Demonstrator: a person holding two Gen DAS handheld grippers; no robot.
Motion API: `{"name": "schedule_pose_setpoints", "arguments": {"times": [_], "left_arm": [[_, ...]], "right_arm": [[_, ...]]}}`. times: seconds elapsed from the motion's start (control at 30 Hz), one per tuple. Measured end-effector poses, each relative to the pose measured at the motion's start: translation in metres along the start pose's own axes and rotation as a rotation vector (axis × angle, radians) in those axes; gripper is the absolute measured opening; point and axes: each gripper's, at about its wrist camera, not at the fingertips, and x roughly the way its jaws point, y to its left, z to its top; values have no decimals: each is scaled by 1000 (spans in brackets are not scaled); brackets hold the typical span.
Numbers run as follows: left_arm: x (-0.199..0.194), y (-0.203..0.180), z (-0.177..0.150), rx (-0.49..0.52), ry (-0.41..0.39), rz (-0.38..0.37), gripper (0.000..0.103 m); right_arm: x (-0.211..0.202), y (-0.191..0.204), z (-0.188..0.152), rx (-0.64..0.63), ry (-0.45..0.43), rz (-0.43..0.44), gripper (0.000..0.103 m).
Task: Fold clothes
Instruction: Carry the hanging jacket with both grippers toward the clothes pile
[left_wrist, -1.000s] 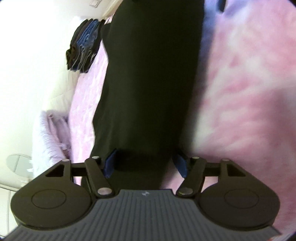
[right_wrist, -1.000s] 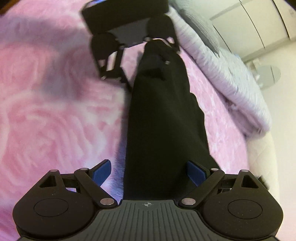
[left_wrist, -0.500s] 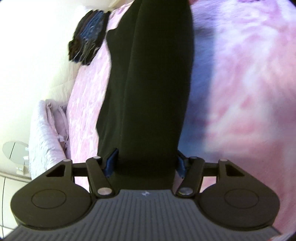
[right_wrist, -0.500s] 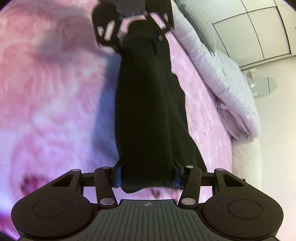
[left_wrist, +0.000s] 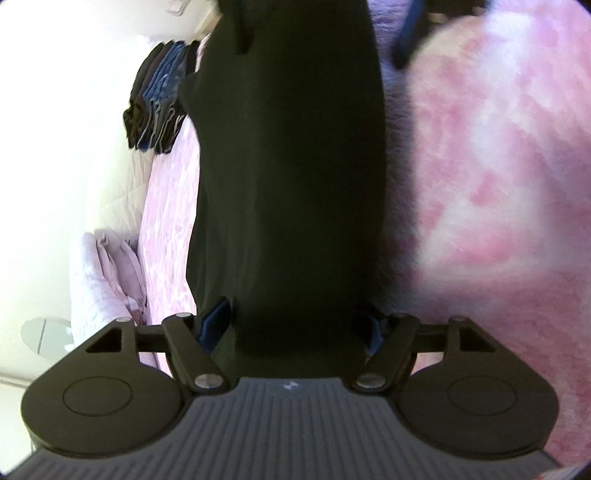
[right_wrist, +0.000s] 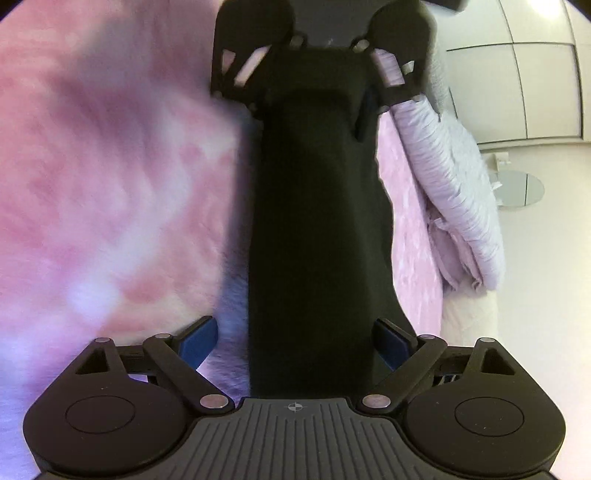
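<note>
At the bottom of your right wrist view, the right gripper (right_wrist: 295, 341) has just sprung its jaws wide again; its blue pads (right_wrist: 197, 341) stand clear of the cloth on both sides, so it grips nothing. The black garment (right_wrist: 317, 229), folded into a long narrow strip, runs up the middle of the frame from between those pads, lying on the pink bedspread (right_wrist: 110, 177).

In your left wrist view, the left gripper (left_wrist: 291, 325) has also been opening. The strip fills the gap between its pads, and the right pad is half hidden by cloth, so you cannot tell whether it is pinched or merely straddled.

Risk, as a judgement: if you lift the left end while the right end is free, the strip could drag, slump and undo its fold.

Farther off, upper left, a stack of dark folded clothes (left_wrist: 159, 99) sits at the bed's edge.

No brand or readable writing shows.
</note>
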Motion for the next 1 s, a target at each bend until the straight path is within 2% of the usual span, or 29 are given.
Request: {"name": "schedule_pose_setpoints", "arguments": {"times": [0.07, 0.1, 0.23, 0.33, 0.37, 0.4, 0.43, 0.47, 0.53, 0.57, 0.7, 0.83, 1.0], "left_arm": [[-2, 4, -6, -3, 2, 6, 72], [0, 5, -10, -6, 13, 9, 72], [8, 2, -14, 2, 44, 16, 72], [14, 10, -10, -26, 72, -26, 72], [16, 13, -9, -36, 81, -40, 71], [18, 16, -8, -45, 90, -54, 65], [20, 18, -6, -55, 100, -69, 56], [18, 22, -5, -59, 105, -76, 52], [13, 29, -3, -66, 116, -90, 42], [11, 32, -1, -70, 121, -96, 40], [-8, 60, 5, -95, 135, -84, 35], [-42, 102, 14, -122, 125, -53, 34], [-83, 142, 32, -135, 116, -51, 34]], "right_arm": [[12, -10, -10, -8, 62, -44, 90], [16, -17, -18, 19, 85, -32, 90], [24, -14, -29, -29, 70, -39, 90], [29, -10, -28, -40, 59, -39, 90], [30, -12, -28, -24, 53, -26, 86], [32, -15, -27, -9, 47, -13, 82], [30, -17, -28, 1, 34, 10, 74], [26, -21, -29, 0, 16, 35, 60], [16, -27, -32, -4, -15, 71, 47], [12, -35, -33, 2, -28, 83, 43], [-5, -74, -31, 21, -48, 98, 39], [-37, -121, -34, 32, -64, 80, 39], [-84, -162, -39, 35, -72, 83, 39]]}}
